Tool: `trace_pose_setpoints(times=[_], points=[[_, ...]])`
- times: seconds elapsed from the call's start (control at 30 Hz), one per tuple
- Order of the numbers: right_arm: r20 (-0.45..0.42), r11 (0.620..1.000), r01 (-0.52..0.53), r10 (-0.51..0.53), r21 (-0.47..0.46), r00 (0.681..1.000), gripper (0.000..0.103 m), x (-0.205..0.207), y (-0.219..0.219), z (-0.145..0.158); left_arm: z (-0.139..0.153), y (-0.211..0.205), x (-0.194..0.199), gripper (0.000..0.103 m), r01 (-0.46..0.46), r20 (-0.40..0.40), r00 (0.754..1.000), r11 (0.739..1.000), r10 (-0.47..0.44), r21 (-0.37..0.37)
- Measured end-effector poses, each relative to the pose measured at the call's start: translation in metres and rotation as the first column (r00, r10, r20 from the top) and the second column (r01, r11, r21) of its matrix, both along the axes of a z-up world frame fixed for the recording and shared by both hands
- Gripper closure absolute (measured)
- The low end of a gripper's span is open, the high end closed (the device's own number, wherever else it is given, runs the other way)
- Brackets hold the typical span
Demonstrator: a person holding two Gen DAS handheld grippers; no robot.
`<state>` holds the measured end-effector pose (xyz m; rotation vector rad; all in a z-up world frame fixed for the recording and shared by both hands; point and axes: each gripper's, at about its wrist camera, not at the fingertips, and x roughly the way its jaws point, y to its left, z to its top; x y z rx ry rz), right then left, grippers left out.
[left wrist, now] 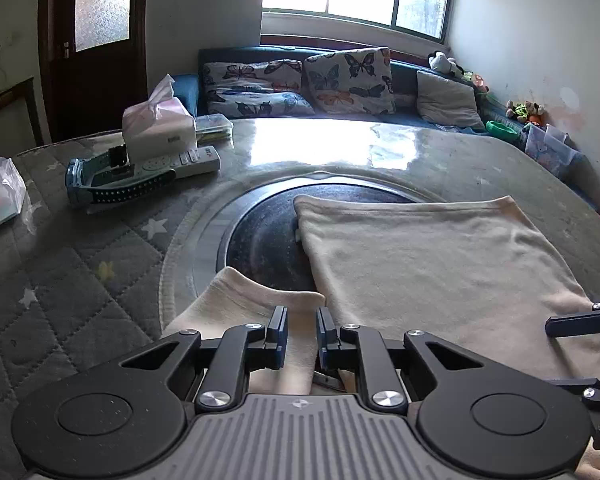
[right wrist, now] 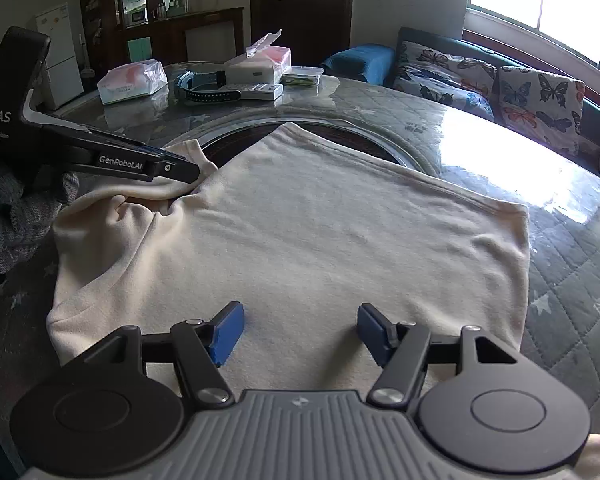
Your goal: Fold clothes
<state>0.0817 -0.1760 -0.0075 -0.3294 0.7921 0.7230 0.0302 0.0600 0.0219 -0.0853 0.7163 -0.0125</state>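
Cream shirt (right wrist: 300, 232) spread flat on the round table (right wrist: 560, 240), covering part of its dark centre disc (left wrist: 260, 232).

Left gripper (left wrist: 302, 330) sits at the shirt's sleeve (left wrist: 244, 300), its fingers nearly together with cloth in the narrow gap between them; whether they grip it I cannot tell. Right gripper (right wrist: 300, 330) hovers over the shirt's near edge, fingers spread wide. A tissue pack (left wrist: 158, 128) lies beyond the shirt.

garment (right wrist: 300, 240) on table (right wrist: 560, 280) | left gripper (right wrist: 192, 174) at its left sleeve | tissue box (right wrist: 260, 64) behind
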Motion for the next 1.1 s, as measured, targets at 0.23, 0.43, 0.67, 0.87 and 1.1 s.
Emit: trace_pose_setpoints(times=[0.23,0.43,0.67,0.87,1.1], points=[[-0.001,1.0,-0.003,0.003,0.002,1.0,0.038,0.0,0.001,0.0,-0.006,-0.009,0.003,0.085,0.039,-0.02,0.999,0.999,-0.039,0.03],[-0.002,1.0,-0.002,0.002,0.006,1.0,0.038,0.0,0.0,0.0,-0.008,-0.005,0.008,0.092,0.013,-0.01,1.0,0.999,-0.013,0.051],[0.003,1.0,-0.001,0.001,0.0,1.0,0.038,-0.001,0.001,0.0,0.004,0.017,-0.008,0.1,-0.082,0.051,0.995,0.997,0.082,0.005],[0.026,1.0,-0.015,0.015,0.001,1.0,0.038,-0.005,0.006,0.008,0.033,0.053,-0.048,0.101,-0.196,0.137,0.969,0.977,0.205,-0.078],[0.053,0.996,-0.092,0.091,0.018,0.994,0.038,-0.017,0.027,0.025,0.042,0.095,-0.104,0.1,-0.312,0.17,0.928,0.942,0.33,-0.125]])
